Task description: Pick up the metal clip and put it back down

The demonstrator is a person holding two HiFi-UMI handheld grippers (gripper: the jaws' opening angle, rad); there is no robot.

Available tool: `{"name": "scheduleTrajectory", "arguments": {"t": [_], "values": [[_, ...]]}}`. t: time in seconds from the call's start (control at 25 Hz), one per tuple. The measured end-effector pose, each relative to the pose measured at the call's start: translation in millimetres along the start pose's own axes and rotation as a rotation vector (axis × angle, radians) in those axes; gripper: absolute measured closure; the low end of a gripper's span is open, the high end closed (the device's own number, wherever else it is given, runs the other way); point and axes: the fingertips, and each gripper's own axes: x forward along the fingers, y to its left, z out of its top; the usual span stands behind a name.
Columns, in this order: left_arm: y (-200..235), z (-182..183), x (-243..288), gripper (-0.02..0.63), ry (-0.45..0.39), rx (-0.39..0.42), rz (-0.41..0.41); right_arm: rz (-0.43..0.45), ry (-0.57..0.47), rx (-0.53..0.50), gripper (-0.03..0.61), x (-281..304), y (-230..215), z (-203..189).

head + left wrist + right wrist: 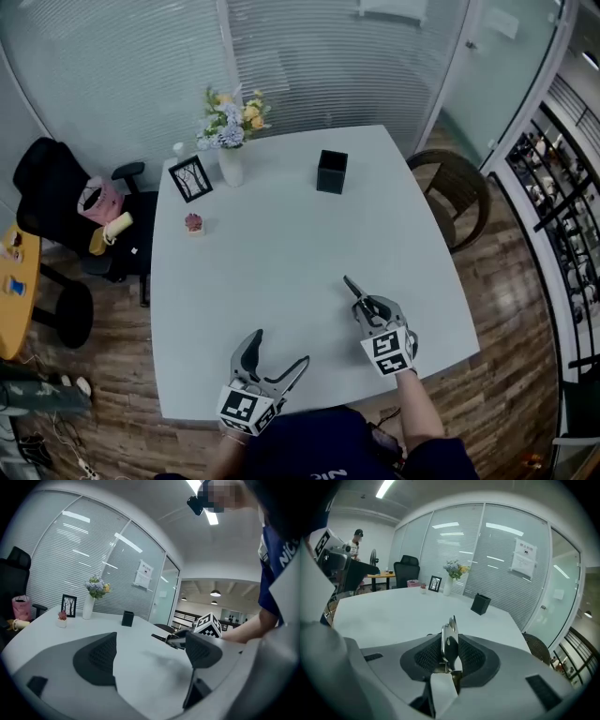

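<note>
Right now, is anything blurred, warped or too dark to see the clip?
Head view: fisheye bows the glass wall, clip small but clear. Left gripper view: dark corners, soft shadow on the table. Right gripper view: clip crisp between the jaws, lamp glare streaks that wall.

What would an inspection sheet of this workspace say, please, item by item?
Surface: white table, bare in the near half.
Job's things: metal clip, clamped in the right gripper, tip pointing forward.
Clutter: vase of flowers, picture frame, small potted plant, black box, all in the far half.
Grippers: right gripper shut on the metal clip; left gripper open, empty, near the front edge.
Cables: nothing seen on the table.
Surroundings: black office chair to the left, wicker chair to the right, glass wall with blinds behind.
</note>
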Motion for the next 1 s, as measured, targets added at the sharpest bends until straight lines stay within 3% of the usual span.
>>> {"name": "scheduleTrajectory", "arguments": {"t": [0.2, 0.48, 1.0], "values": [[7.1, 5.0, 3.0, 0.155, -0.011, 0.009, 0.084, 0.02, 0.017, 0.004, 0.469, 25.1, -26.2, -11.3], [13.6, 3.0, -7.7, 0.155, -0.011, 0.004, 0.2, 0.051, 0.109, -0.073, 0.469, 58.2, -45.8, -41.6], [10.0, -5.2, -18.5, 0.155, 0.013, -0.006, 0.27, 0.054, 0.169, -0.069, 0.466, 78.3, -57.1, -71.5]]}}
